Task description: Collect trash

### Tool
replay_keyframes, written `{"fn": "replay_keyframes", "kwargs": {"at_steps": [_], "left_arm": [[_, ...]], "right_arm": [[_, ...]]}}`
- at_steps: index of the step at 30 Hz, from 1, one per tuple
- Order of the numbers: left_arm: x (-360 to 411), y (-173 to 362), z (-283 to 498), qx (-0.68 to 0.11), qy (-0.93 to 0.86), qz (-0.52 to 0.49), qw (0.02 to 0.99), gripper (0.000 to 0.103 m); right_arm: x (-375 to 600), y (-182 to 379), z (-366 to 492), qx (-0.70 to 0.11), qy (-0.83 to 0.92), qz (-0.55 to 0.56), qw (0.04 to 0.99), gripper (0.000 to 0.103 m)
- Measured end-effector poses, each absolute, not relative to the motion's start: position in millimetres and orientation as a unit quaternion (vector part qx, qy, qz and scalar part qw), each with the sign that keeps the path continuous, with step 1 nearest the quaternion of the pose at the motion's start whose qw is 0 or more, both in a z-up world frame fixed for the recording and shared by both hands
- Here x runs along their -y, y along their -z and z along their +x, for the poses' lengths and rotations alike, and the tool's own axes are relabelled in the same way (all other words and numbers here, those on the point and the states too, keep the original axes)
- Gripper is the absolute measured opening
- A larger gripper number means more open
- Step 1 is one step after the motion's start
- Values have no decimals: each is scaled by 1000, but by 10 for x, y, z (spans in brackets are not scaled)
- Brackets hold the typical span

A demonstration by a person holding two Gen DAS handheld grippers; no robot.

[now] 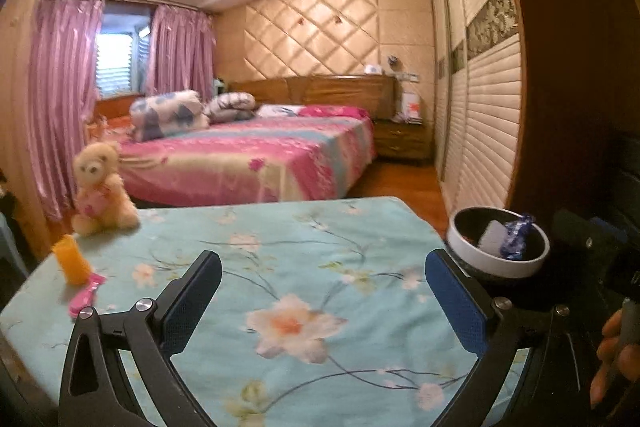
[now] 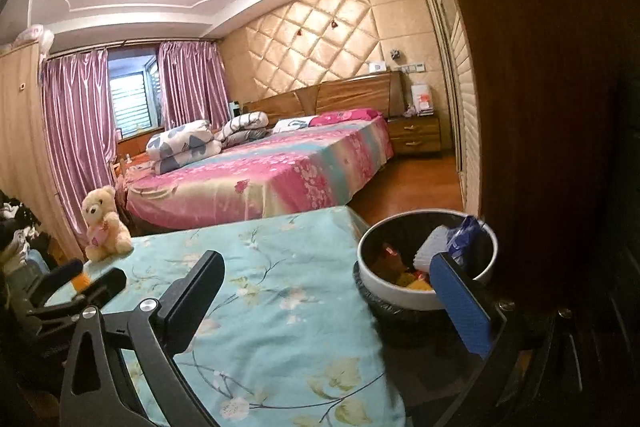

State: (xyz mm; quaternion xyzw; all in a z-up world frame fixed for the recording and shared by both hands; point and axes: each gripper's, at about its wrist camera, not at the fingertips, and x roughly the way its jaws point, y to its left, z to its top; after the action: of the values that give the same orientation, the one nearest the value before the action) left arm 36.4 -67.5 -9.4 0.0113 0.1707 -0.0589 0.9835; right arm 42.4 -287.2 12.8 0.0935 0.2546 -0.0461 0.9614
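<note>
My left gripper (image 1: pixel 323 269) is open and empty above the floral blue tablecloth (image 1: pixel 304 239). An orange cup (image 1: pixel 73 259) and a pink wrapper (image 1: pixel 85 295) lie at the table's left edge, left of the gripper. The white-rimmed trash bin (image 1: pixel 498 259) stands off the table's right edge with a blue wrapper (image 1: pixel 516 237) and white trash inside. My right gripper (image 2: pixel 326 273) is open and empty, its right finger in front of the bin (image 2: pixel 400 297). The bin holds a blue wrapper (image 2: pixel 466 237) and other trash. The left gripper (image 2: pixel 92 279) shows at the left of the right wrist view.
A teddy bear (image 1: pixel 102 193) sits on the table's far left corner, also in the right wrist view (image 2: pixel 103 225). A bed (image 1: pixel 248 155) lies beyond the table. A dark wooden door (image 2: pixel 540 107) stands right behind the bin. A wardrobe (image 1: pixel 476 115) lines the right wall.
</note>
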Motion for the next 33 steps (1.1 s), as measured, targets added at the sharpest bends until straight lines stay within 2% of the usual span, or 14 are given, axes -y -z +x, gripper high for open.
{"fn": "replay_keyframes", "kwargs": {"at_steps": [11, 33], "left_arm": [[799, 351, 369, -159, 40, 30, 986, 102], [644, 336, 434, -165, 33, 21, 986, 102]], "right_arm": [[2768, 183, 426, -262, 54, 81, 960, 103], [2604, 139, 385, -261, 37, 60, 963, 103]]}}
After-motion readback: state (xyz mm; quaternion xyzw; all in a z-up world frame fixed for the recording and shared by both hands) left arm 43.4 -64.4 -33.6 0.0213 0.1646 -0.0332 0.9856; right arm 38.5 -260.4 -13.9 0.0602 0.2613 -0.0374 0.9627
